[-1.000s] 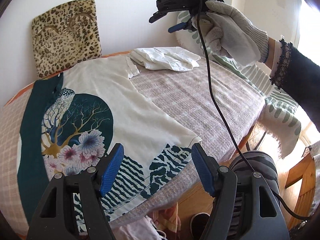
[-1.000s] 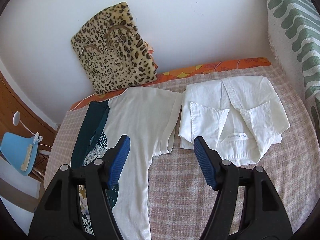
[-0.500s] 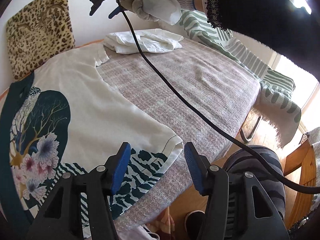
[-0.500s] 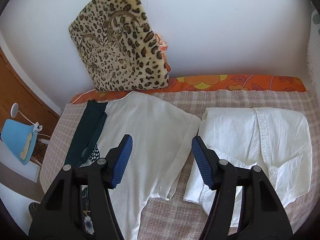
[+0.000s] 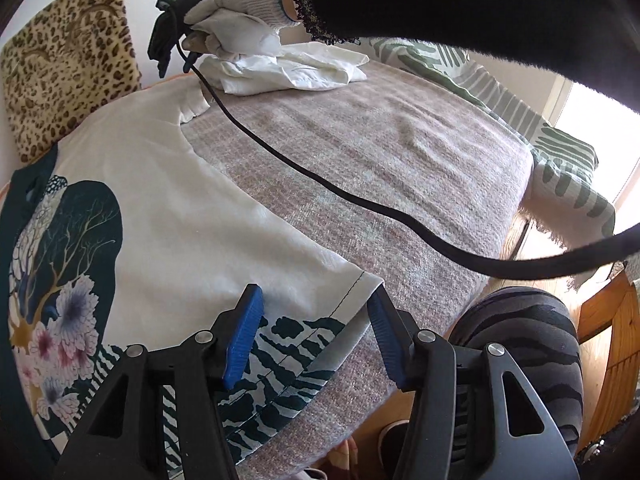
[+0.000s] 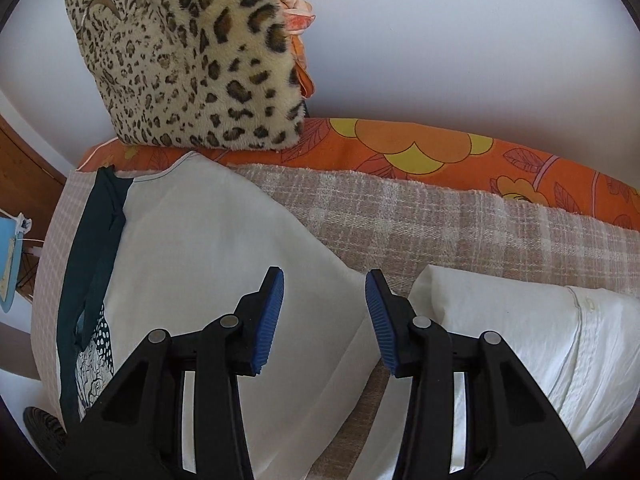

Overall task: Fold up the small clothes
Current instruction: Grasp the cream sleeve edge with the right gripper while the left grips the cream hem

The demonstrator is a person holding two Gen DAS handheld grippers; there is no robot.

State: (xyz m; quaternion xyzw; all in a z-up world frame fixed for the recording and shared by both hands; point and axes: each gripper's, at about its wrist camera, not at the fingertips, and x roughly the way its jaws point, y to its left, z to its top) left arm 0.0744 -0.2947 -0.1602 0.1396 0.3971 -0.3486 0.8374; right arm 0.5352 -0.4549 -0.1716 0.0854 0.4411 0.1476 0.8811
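Note:
A white T-shirt with a dark green tree-and-flower print lies flat on the checked bed cover. My left gripper is open, its blue pads on either side of the shirt's near hem corner. My right gripper is open and low over the shirt's white sleeve. The right gripper also shows in the left wrist view, held by a gloved hand above the far sleeve.
A folded white shirt lies just right of the right gripper, also in the left wrist view. A leopard-print cushion leans on the wall. A black cable trails across the bed. The bed's edge drops off on the right.
My left gripper has dropped closer to the shirt's hem corner. My right gripper has moved left and down from the folded shirt toward the printed shirt's sleeve.

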